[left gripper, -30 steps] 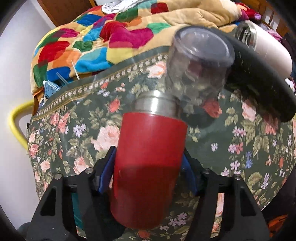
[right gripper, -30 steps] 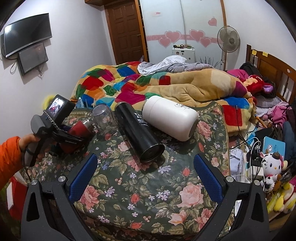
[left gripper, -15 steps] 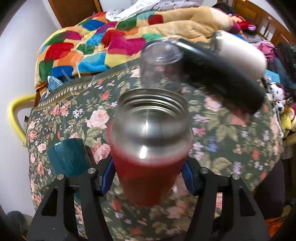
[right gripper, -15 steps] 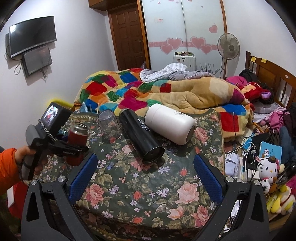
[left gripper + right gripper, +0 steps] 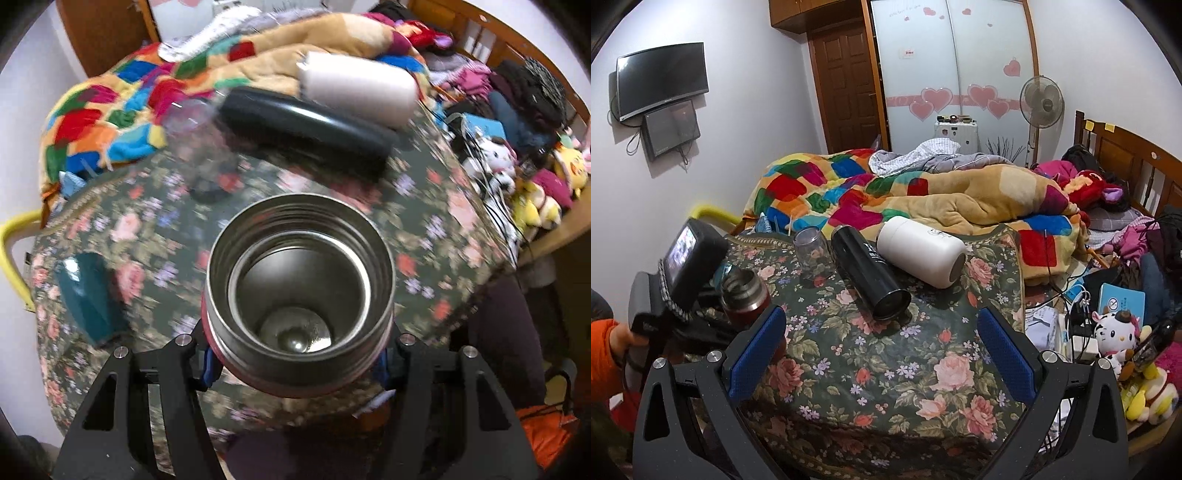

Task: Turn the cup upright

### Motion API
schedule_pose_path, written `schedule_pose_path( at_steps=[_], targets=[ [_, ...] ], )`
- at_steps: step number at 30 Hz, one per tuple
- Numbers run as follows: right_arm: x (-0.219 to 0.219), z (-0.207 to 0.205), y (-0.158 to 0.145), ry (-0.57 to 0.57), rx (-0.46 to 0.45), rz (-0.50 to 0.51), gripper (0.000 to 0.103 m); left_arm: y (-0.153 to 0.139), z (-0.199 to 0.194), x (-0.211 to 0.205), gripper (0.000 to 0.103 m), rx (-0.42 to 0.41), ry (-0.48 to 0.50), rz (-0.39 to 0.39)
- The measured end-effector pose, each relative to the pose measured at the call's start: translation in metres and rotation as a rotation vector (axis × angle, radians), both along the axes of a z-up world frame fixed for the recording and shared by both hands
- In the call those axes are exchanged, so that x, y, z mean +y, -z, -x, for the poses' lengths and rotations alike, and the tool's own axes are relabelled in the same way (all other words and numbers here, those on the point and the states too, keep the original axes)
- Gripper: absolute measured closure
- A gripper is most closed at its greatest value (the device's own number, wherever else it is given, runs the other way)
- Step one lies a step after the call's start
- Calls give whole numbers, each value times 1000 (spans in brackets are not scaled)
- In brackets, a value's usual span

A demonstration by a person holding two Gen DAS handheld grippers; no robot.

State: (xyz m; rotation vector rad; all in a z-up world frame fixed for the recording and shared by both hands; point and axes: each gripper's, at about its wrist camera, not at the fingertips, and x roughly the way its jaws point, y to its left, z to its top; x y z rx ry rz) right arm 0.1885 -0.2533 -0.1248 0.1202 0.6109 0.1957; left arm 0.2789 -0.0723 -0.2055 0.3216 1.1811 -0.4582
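While left gripper (image 5: pixel 297 360) clamps red cup (image 5: pixel 299 295) at body, cup mouth faces up, long axis near vertical, above floral cloth (image 5: pixel 886 354) left edge. Right gripper (image 5: pixel 882 345) wide open, empty. Bedroom; quilt (image 5: pixel 886 195) behind.

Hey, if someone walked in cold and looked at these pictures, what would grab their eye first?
Probably the red cup, gripped by the left gripper, its steel mouth filling the left wrist view. Next, the black flask and white flask lying on their sides mid-table, before the patchwork blanket.
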Motion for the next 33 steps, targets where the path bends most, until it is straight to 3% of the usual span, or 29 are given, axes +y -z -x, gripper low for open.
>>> schedule_pose_path(
  at_steps=[5, 7, 22, 29, 33],
  targets=[
    [-3, 6, 4, -8, 4, -1, 0, 22, 3, -22, 41, 44, 20, -21],
    [-3, 8, 5, -10, 3, 4, 0, 22, 2, -29, 41, 25, 18, -21],
    [-3, -9, 26, -6, 71, 25, 0, 55, -40, -49, 42, 68, -50, 29],
    [1, -17, 34, -15, 115, 20, 0, 54, -34, -47, 42, 14, -31, 40],
    [3, -25, 38, -18, 139, -1, 0, 38, -24, -38, 41, -48, -22, 71]
  ],
)
